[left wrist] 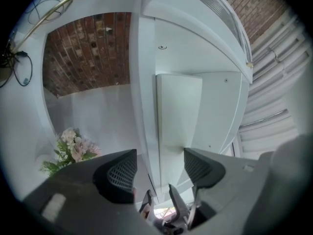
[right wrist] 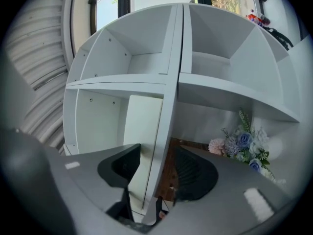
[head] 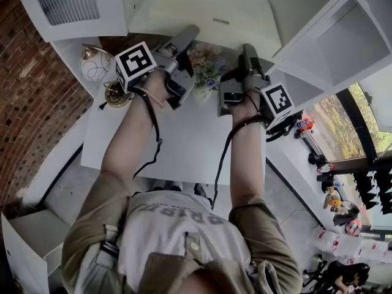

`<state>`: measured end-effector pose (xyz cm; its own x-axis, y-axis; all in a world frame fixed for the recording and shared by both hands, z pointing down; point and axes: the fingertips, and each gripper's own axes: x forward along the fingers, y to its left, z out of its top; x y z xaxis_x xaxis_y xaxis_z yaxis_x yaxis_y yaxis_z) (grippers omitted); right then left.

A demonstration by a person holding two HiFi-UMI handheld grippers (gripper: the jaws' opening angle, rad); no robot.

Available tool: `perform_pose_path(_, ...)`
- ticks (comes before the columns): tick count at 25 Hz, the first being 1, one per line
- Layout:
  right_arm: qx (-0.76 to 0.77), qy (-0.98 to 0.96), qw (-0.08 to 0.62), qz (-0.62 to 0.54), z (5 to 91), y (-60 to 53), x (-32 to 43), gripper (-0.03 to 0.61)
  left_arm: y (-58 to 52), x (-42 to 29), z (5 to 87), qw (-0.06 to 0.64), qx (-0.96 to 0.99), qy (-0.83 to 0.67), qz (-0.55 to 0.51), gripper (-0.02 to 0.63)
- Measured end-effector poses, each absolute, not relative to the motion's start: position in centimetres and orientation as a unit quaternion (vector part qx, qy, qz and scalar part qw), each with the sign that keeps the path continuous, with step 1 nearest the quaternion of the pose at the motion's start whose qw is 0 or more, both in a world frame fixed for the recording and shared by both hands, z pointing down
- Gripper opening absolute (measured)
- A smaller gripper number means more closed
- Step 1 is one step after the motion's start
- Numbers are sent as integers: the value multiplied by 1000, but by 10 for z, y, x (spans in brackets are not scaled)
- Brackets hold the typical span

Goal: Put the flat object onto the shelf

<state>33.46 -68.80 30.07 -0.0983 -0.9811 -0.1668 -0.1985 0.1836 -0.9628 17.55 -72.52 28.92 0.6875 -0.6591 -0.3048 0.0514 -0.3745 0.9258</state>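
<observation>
Both grippers are up at the cubby shelf (right wrist: pixel 112 86), 12 o'clock across the white table (head: pixel 184 139), well apart, with the flower bunch (head: pixel 207 66) below and between them. Both look rolled on their sides, so the jaws open up-down, which is the right way to take a horizontal slab by its faces. On the left gripper (left wrist: pixel 160 163) the jaws are part-open astride the front edge of the shelf board (left wrist: pixel 144 82). The board is narrower than the gap and the pads aren't pressing. On the right gripper (right wrist: pixel 157 160) it's the same with a narrower gap: a dark slit shows between board and one pad, nothing clamped. I read the cream panel (right wrist: pixel 143 126) as the flat object. It sits in the compartment hard against the shelf board, at the board's 9 o'clock in the right gripper view and 3 o'clock in the left. Can't tell if it's lying or leaning. Spacing the grippers along its long side would keep a wide panel level. Judgement: placed or nearly. Back out straight, clear of board and flowers.
</observation>
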Motion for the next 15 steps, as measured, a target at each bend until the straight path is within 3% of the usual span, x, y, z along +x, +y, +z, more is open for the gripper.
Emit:
perform_pose_path(12,-492,625,445,-411,302,-688,338,234,-724,176,290,521,758,-201,-337,322)
perform_pose_path(13,-499,634,437,-398,302,-685,339,204,-721,176,291,518,762,-200,-332,322)
perform_pose_path(15,-513,659,416,-360,299,-677,340,204,-711,175,292,497,782,-204,-315,322)
